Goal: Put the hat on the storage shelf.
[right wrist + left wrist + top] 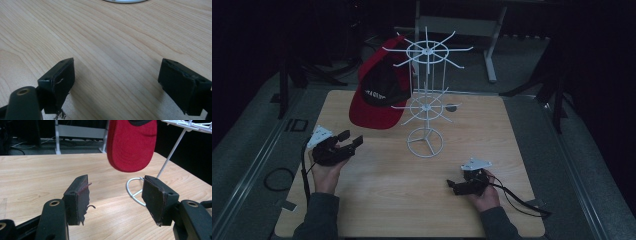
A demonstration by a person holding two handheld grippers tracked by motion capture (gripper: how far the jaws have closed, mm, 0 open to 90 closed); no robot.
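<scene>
Your red-and-black fabric cap already hangs, upper left, on the white wire rack; both your left gripper and right gripper are released, empty.

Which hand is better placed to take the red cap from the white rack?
Probably left: the left gripper is open, nearer the red cap hanging on the white rack.

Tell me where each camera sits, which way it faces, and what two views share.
High view: above the person's side, looking forward and down at the table, rack and cap; both forearms, left gripper and right gripper show.
Left gripper view: rides the left gripper, facing across the table; open jaws frame the cap.
Right gripper view: rides the right gripper, low over bare wood; open jaws.
Shared: high and left gripper views both show cap and rack.
</scene>
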